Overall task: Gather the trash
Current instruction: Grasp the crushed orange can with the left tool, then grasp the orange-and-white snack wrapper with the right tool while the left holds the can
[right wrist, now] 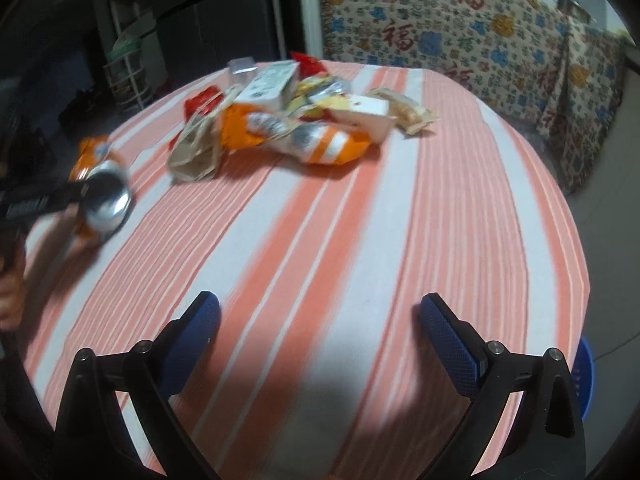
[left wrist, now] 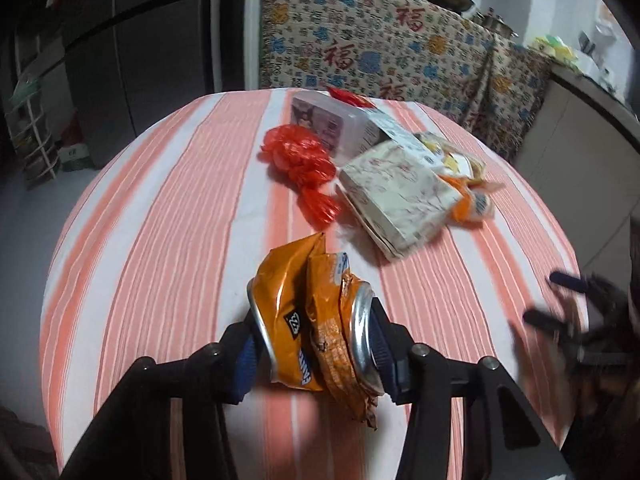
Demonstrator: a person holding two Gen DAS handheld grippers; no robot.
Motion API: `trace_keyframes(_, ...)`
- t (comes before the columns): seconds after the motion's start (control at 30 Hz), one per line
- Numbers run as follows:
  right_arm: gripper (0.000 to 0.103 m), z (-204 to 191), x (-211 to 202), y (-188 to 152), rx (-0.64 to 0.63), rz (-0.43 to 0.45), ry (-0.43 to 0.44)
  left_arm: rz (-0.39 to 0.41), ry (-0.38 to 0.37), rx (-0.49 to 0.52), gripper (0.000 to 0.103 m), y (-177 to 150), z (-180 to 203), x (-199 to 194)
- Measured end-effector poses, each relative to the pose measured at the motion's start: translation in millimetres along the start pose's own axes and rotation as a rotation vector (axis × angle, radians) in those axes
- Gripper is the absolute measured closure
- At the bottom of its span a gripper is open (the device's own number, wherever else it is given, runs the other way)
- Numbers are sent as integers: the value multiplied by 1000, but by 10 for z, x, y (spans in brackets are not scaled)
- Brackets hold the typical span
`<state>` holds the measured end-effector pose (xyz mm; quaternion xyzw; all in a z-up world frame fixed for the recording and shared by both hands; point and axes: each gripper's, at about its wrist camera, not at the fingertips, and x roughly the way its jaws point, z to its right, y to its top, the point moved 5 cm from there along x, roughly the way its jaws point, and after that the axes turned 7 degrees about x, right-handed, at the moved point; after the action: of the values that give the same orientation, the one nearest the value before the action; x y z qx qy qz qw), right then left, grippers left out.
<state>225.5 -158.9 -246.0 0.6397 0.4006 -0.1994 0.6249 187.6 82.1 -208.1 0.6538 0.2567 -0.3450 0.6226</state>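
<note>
Left wrist view. The left gripper (left wrist: 316,344) grips a crushed orange can (left wrist: 316,320) end to end: one blue pad (left wrist: 247,364) lies on its left rim, the other on its silver right end. The can sits at 6 o'clock, low over the striped tablecloth (left wrist: 160,220). At 12 o'clock lies a crumpled red bag (left wrist: 298,160); just behind it stands a clear box (left wrist: 324,122). At 1 o'clock a flat paper carton (left wrist: 394,196) lies against an upright white carton (left wrist: 394,130), with an orange wrapper (left wrist: 472,200) touching its far side. At 3 o'clock the right gripper (left wrist: 560,304) appears as a dark blur.

Right wrist view. At 9 o'clock the can (right wrist: 102,196) shows its silver end, held by the left gripper's black finger (right wrist: 48,200); part of a hand (right wrist: 12,296) is at the frame's left edge. At 12 o'clock the remaining trash forms one heap: a paper bag (right wrist: 196,152), the orange wrapper (right wrist: 296,140), the white carton (right wrist: 272,84). At 6 o'clock the right gripper (right wrist: 320,340) stands wide, nothing between its blue pads (right wrist: 192,336), above bare cloth (right wrist: 400,220). At 4 o'clock a blue basket (right wrist: 585,376) shows past the table edge.
</note>
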Motion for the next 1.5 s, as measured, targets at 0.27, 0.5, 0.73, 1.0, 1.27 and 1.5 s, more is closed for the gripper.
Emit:
trace_keyframes(0.27, 12, -111, 42, 404, -85, 30, 17, 6, 16, -3, 48, -39, 81, 57)
trace_keyframes(0.5, 22, -97, 475, 828, -8, -12, 156, -20, -18, -58, 40, -80, 43, 123)
trace_keyframes(0.73, 40, -647, 185, 463, -176, -210, 563, -19, 21, -41, 37, -119, -75, 62)
trace_keyframes(1.0, 28, -866, 251, 611, -399, -104, 314, -35, 16, -32, 37, -175, -65, 19)
trace_keyframes(1.27, 23, -938, 523, 784, -104, -180, 479, -55, 19, -44, 37, -321, -250, -111)
trace_keyframes(1.5, 25, -1114, 107, 296, -312, -275, 541, -22, -63, -34, 38, -373, -329, -161)
